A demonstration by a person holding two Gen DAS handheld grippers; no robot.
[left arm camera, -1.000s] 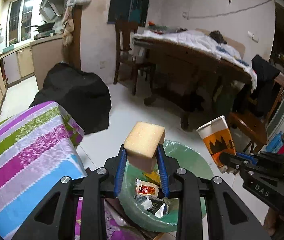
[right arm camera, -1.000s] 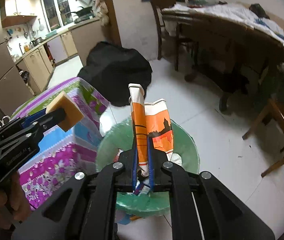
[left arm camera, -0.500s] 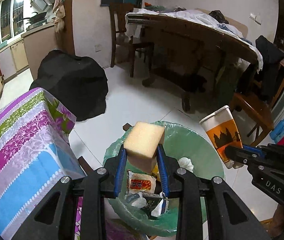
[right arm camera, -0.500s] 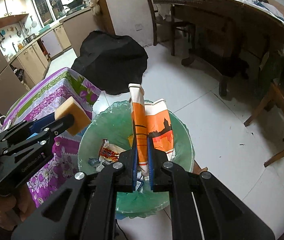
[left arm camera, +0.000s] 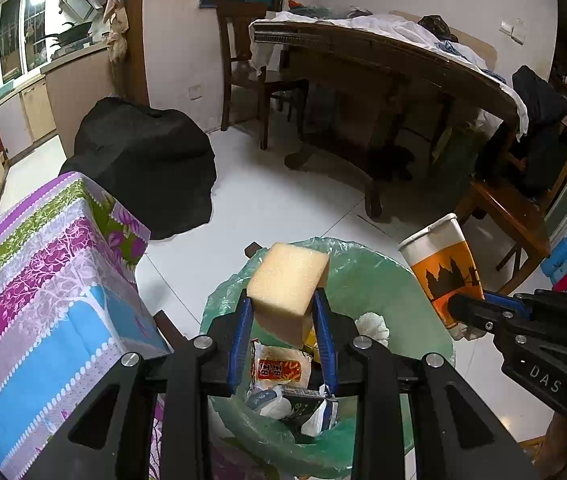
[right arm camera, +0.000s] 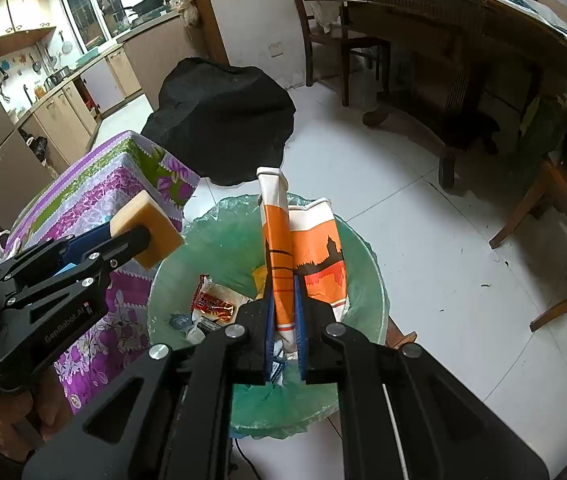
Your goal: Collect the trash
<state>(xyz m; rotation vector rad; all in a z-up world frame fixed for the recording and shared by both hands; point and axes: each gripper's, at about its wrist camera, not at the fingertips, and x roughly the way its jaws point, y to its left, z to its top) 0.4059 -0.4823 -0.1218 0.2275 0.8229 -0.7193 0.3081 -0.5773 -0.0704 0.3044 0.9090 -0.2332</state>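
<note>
My left gripper (left arm camera: 283, 312) is shut on a yellow sponge (left arm camera: 287, 282) and holds it over the near rim of a bin lined with a green bag (left arm camera: 367, 264). The sponge also shows in the right wrist view (right arm camera: 147, 232). My right gripper (right arm camera: 283, 300) is shut on a flattened orange and white paper cup (right arm camera: 283, 256) above the same bin (right arm camera: 367, 272). In the left wrist view the cup (left arm camera: 443, 272) hangs at the bin's right rim. A red snack wrapper (left arm camera: 279, 370) and other scraps lie inside the bin.
A table with a striped floral cloth (left arm camera: 43, 288) stands left of the bin. A black covered heap (left arm camera: 143, 164) lies on the white floor behind it. A long wooden table (left arm camera: 383, 64) with chairs stands at the back right.
Both grippers have moved forward and tilted down over the bin, so more of its inside shows. Each still holds its object.
</note>
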